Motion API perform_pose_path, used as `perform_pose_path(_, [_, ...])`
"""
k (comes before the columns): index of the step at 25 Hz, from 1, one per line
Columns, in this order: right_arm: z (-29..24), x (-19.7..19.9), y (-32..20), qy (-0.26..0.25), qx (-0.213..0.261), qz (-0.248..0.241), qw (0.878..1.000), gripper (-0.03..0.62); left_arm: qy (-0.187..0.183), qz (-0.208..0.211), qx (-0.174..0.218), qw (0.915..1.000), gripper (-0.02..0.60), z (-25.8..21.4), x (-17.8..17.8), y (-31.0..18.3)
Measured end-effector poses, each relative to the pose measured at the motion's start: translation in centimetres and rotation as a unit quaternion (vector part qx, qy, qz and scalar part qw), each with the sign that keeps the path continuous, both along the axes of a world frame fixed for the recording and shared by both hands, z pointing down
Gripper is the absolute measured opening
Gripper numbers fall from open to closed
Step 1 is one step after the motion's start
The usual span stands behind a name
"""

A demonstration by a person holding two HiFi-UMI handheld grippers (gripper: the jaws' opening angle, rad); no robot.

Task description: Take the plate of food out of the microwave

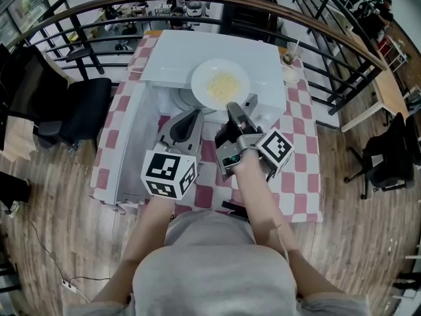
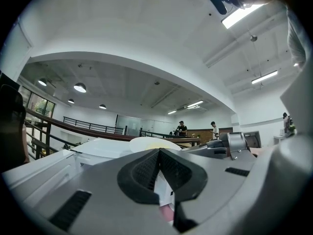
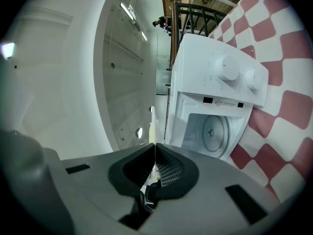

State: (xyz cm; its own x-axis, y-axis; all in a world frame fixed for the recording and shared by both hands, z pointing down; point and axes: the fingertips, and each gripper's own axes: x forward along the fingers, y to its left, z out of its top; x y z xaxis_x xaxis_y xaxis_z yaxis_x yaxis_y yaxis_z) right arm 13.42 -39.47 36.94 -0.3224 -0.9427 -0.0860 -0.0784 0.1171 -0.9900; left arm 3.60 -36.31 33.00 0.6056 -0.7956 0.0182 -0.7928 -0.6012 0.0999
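A white plate (image 1: pixel 220 84) with pale yellow food sits in the air in front of the white microwave (image 1: pixel 217 48), above its open mouth. My right gripper (image 1: pixel 231 107) is shut on the plate's near rim. In the right gripper view the plate (image 3: pixel 153 124) shows edge-on as a thin line running into the closed jaws (image 3: pixel 154 148). The microwave cavity and its glass turntable (image 3: pixel 215 131) lie beyond, with nothing on the turntable. My left gripper (image 1: pixel 191 115) is just left of the plate, shut with nothing in it (image 2: pixel 159 153); the plate (image 2: pixel 146 143) shows past its tips.
The microwave door (image 1: pixel 128 143) stands swung open at the left. The microwave sits on a table with a red-and-white checked cloth (image 1: pixel 299 143). A dark chair (image 1: pixel 79 110) is left of the table, and a railing (image 1: pixel 329 51) curves behind it.
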Motion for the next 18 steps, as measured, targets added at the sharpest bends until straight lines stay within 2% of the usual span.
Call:
perform_pose_path(8, [-0.2,0.4,0.0,0.012,0.012,0.027,0.999,0.029,-0.008,-0.026,0.005,0.9996,0.000,0.3,0.3,-0.8])
perform_pose_path(18, [0.0,0.4,-0.1,0.011,0.013,0.023,1.000,0.029,-0.006,-0.037,0.008,0.9993,0.000,0.2,0.3,-1.2])
